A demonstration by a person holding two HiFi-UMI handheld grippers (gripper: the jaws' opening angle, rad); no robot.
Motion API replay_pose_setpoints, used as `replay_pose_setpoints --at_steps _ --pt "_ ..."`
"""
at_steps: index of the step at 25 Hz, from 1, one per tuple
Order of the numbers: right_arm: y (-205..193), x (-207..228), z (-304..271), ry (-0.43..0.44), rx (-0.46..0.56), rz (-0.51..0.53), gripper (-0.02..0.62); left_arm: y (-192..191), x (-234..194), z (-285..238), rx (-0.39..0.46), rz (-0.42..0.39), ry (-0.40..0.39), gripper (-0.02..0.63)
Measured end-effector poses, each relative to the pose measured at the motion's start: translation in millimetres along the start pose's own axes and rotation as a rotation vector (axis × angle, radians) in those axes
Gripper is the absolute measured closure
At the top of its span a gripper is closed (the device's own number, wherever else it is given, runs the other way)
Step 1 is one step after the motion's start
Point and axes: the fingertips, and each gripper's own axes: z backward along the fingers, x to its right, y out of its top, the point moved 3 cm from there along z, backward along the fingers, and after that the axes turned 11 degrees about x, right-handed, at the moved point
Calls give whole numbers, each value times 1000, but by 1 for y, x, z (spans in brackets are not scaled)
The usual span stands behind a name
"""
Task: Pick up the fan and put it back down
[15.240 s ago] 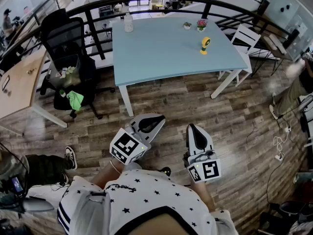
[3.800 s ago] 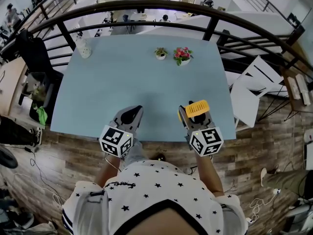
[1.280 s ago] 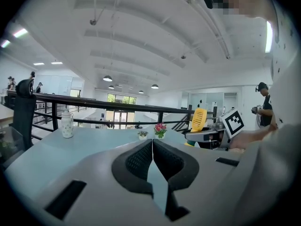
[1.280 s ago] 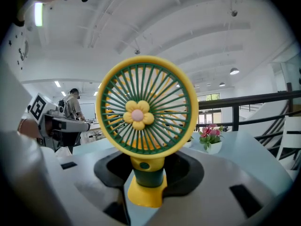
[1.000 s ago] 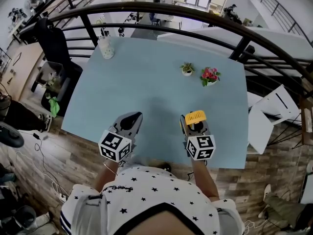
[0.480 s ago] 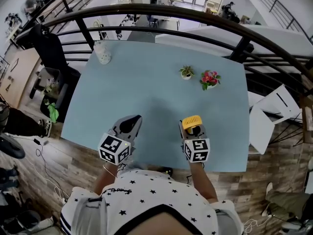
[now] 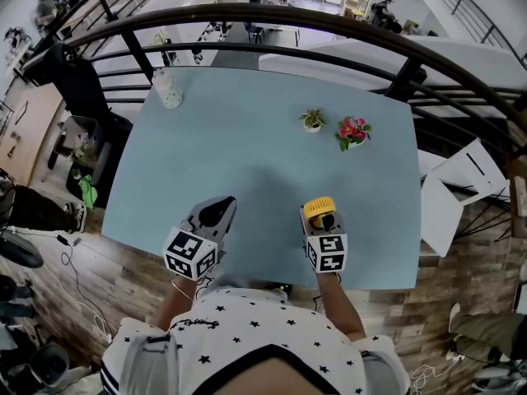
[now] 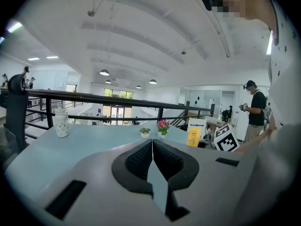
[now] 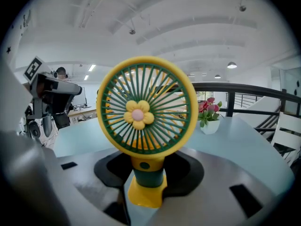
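Black pads (image 9: pixel 184 173): pressed on either side of the fan's (image 9: pixel 143 112) green-and-yellow stem. The jaws stand part-way apart because the stem fills the gap.
Right gripper (image 7: pixel 319 222): has the fan upright, with the grille facing its own camera and the yellow base just below the pads.
Fan and table (image 7: pixel 247 138): the fan is over the table's near edge, right of middle. I cannot tell whether its base touches the top.
Step in hand: the put-down, as I judge it.
Doing it well: hold the stem plumb and lower until the base sits flat, further in from the table's edge. Only then part the jaws, and draw straight back so no pad drags the stem over.
Left gripper (image 8: pixel 153 161): jaws together and empty, over the table's near edge, left of the fan.
Flower pot (image 7: pixel 352 132): on the table's far side, well apart from the fan.
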Motion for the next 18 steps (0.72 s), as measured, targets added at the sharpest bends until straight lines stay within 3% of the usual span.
replay_pose_setpoints --at_steps 18 --pt "-35 2 -8 -17 -67 3 425 -4 -4 -5 -22 -2 -1 577"
